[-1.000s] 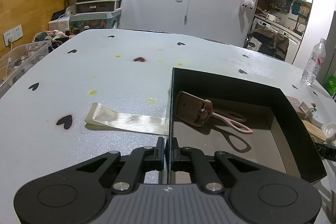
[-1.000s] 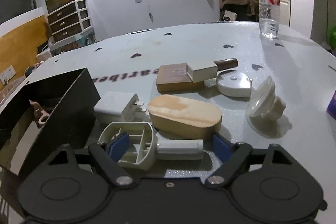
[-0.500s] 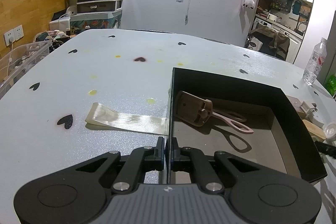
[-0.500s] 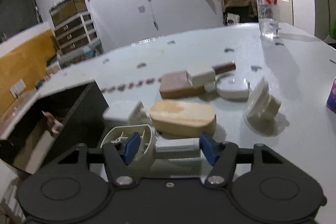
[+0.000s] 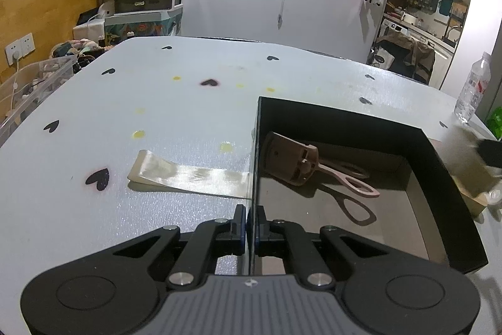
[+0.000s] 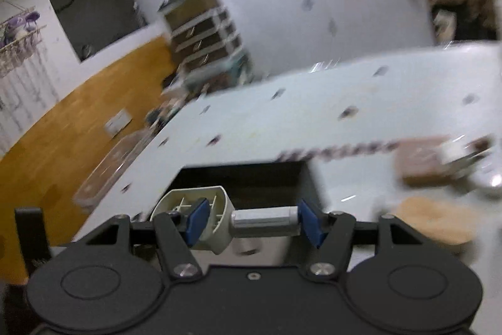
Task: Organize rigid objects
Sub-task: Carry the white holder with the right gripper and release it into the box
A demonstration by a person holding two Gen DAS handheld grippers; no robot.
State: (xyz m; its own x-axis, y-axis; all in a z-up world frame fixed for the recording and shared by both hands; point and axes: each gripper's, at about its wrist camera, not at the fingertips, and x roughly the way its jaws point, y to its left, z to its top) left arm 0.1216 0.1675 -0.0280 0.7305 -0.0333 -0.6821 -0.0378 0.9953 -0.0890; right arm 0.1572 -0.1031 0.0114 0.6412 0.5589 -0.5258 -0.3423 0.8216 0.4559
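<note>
R gripper [image 6: 251, 220] clenched endwise on white scraper [image 6: 219, 218], prob. over black box [image 6: 244, 178]; could slip out. L gripper [image 5: 251, 223] clamps box wall.

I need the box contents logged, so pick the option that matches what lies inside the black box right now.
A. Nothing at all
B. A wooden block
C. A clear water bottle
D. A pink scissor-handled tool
D: in the left wrist view the pink scissor-handled tool lies on the floor of the black box, alone there as far as the view shows.
</note>
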